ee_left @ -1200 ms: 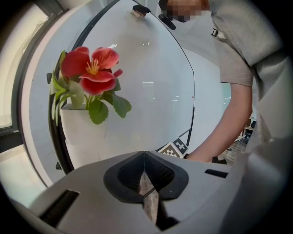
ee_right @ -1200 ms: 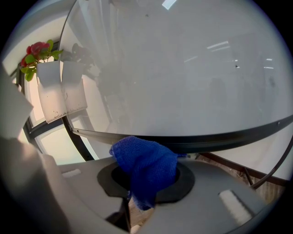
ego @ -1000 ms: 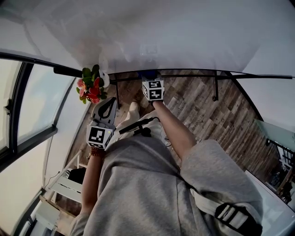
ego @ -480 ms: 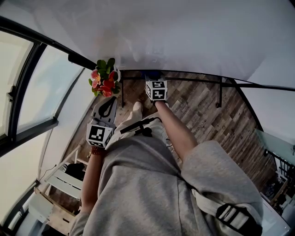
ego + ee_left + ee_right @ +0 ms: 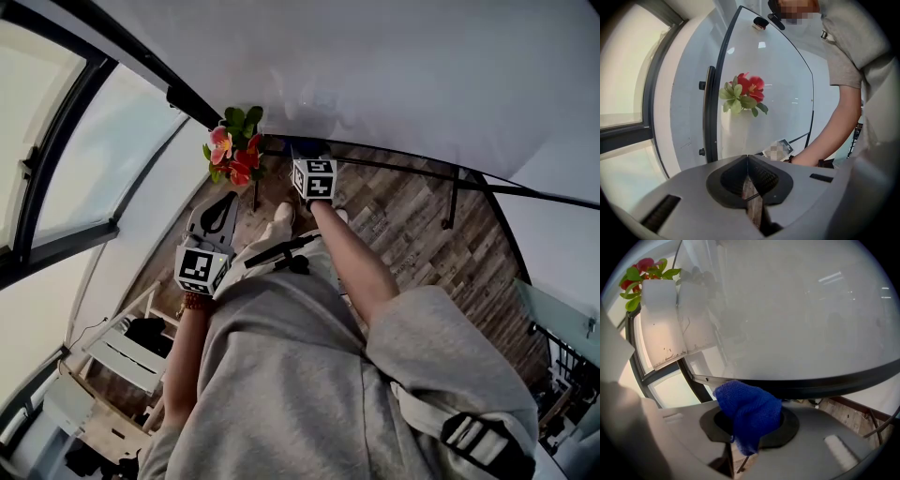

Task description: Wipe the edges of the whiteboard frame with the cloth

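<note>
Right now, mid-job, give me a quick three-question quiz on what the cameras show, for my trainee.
1. True or false: the left tongs are shut and empty.
2. What colour is the cloth in the right tongs? A red, B blue, C white.
3. Fill in: the cloth is up at the whiteboard's dark ____.
Key: 1 true; 2 B; 3 frame.

Brown wood-plank floor [image 5: 412, 234] fills the centre. At nine o'clock, large dark-framed windows [image 5: 103, 159] glow with daylight. White slatted furniture [image 5: 127, 356] stands at seven o'clock, with red flowers [image 5: 234, 155] at eleven.
</note>
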Tool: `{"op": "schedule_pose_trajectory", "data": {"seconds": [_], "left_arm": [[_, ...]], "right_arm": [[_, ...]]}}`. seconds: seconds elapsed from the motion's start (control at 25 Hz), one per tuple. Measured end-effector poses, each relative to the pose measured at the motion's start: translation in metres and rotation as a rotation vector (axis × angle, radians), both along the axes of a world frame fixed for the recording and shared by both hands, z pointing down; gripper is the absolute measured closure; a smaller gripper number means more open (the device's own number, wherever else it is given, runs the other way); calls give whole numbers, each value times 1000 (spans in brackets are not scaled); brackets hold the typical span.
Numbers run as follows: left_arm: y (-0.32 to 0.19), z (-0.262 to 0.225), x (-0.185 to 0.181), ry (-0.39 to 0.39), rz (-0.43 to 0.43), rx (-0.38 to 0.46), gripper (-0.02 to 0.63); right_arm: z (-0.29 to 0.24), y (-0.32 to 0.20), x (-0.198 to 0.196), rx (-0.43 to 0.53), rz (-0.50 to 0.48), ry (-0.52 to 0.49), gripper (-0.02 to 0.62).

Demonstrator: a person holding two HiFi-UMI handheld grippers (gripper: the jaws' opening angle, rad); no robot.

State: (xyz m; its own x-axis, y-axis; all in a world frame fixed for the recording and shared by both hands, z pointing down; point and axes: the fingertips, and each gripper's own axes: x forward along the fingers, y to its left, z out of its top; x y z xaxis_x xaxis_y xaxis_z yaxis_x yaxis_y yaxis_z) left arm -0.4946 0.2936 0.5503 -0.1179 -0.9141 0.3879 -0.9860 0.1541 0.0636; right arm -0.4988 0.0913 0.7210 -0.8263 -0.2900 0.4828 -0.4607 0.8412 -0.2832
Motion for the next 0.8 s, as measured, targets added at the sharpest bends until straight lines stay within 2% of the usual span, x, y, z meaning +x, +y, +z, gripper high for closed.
{"op": "schedule_pose_trajectory", "data": {"seconds": [0.16, 0.36, 0.8], "left_arm": [[9, 5, -5, 10, -20, -23, 595], [7, -2, -9, 0, -32, 8, 595], [12, 1, -14, -3, -29, 0, 595]], "right_arm": [[0, 6, -8, -5, -7, -4, 492], [-1, 15, -19, -7, -21, -11, 492], [-1, 26, -32, -16, -53, -25, 492]]}}
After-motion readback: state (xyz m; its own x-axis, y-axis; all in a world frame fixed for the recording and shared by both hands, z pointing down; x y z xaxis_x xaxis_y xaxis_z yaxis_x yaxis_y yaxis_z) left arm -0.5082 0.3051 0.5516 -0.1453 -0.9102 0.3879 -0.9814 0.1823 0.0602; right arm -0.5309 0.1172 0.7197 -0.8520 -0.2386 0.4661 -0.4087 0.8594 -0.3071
